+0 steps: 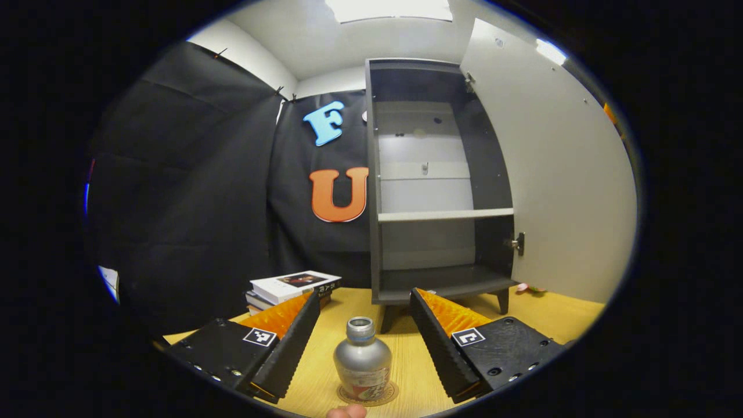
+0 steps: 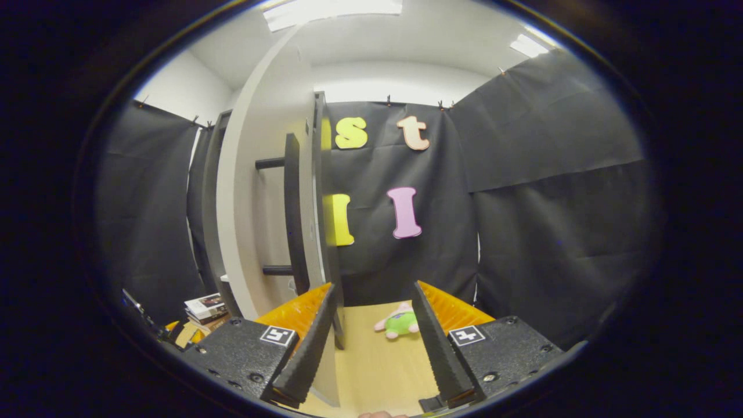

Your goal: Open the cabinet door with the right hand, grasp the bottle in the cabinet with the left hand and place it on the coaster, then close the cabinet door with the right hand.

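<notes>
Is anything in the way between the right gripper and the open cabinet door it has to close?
Nothing visible. The door stands open, edge-on just left of the open right gripper, its handle facing it. The plush toy lies beyond on the table.

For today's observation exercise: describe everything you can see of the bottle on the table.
The bottle is small and silver-grey, metal by its look, with a rounded body, a short neck and an open, capless mouth. A label wraps its lower part. It stands upright on a round coaster on the wooden table, between the open fingers of the left gripper, which do not touch it.
</notes>
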Motion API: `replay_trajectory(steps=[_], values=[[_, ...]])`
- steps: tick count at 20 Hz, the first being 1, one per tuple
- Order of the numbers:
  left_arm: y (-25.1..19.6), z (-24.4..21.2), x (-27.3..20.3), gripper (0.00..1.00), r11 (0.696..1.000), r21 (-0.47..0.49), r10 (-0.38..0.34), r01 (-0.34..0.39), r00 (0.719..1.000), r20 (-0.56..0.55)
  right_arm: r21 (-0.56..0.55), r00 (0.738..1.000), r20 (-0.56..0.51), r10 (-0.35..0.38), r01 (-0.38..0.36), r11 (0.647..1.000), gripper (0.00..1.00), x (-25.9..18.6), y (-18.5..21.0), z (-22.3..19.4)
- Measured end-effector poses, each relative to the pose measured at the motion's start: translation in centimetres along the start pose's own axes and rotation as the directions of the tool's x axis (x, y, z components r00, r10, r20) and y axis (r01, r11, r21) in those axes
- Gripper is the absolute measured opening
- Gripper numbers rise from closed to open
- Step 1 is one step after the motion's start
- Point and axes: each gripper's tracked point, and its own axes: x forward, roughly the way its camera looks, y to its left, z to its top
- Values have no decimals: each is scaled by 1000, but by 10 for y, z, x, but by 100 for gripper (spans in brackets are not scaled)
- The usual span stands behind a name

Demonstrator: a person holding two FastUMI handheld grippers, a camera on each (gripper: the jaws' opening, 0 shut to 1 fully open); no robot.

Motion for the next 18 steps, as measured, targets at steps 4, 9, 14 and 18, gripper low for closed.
replay_trajectory(steps=[4,9,14,18], values=[[-9,55,-15,94,999,17,-48,49,999,-21,6,1000,16,12,-12,1000,83,9,3,-6],[-25,103,-29,94,997,43,-70,70,998,-10,49,998,5,62,-63,997,83,15,5,-7],[-38,129,-44,94,995,48,-91,91,996,10,23,996,19,84,-85,996,81,12,14,-4],[-40,129,-52,94,994,48,-99,98,995,9,21,997,17,81,-81,996,80,12,14,-5]])
